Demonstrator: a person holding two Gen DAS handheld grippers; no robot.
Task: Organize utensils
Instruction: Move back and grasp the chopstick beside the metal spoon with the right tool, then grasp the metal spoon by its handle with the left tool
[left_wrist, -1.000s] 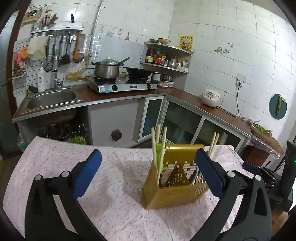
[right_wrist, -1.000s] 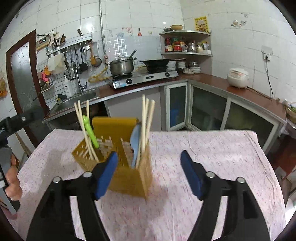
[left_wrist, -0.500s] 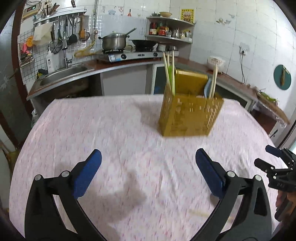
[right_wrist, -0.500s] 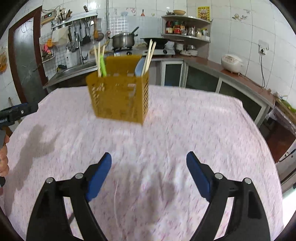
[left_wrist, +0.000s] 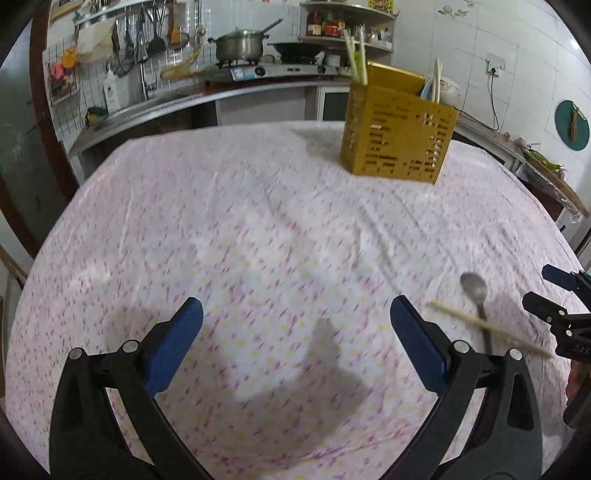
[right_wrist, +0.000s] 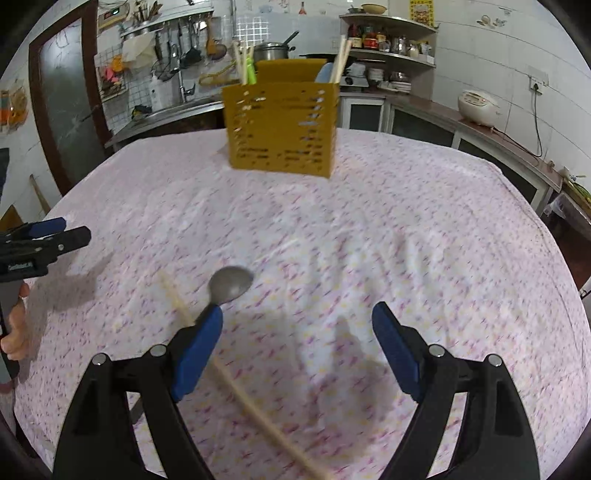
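Left wrist view: my left tongs (left_wrist: 295, 343) hang released above the surface (left_wrist: 258, 221), a table under a pink speckled cloth, with nothing between the blue pads. A yellow perforated plastic utensil holder (left_wrist: 397, 144) stands upright at the far side, well apart from both tongs. It carries pale wooden chopsticks (left_wrist: 357, 59) and a green-handled item in its left compartment, and more chopsticks with a light blue piece on the right. Near the right edge lie a grey metal spoon (left_wrist: 476, 295) and a single pale wooden chopstick (left_wrist: 487, 328) crossing over the spoon's handle. My right tongs (left_wrist: 554, 295) show at that edge, just beside the spoon.

Right wrist view: my right tongs (right_wrist: 295, 343) stand wide and released, holding nothing. The spoon's bowl (right_wrist: 231, 282) lies just ahead of the left pad, its handle running beneath that pad. The chopstick (right_wrist: 243, 391) runs diagonally under the same pad toward the lower frame edge; motion blur prevents me from telling whether the pad touches either item. The holder (right_wrist: 280, 125) stands at the far side. My left tongs (right_wrist: 44, 236) and hand (right_wrist: 14, 332) appear at the left edge.
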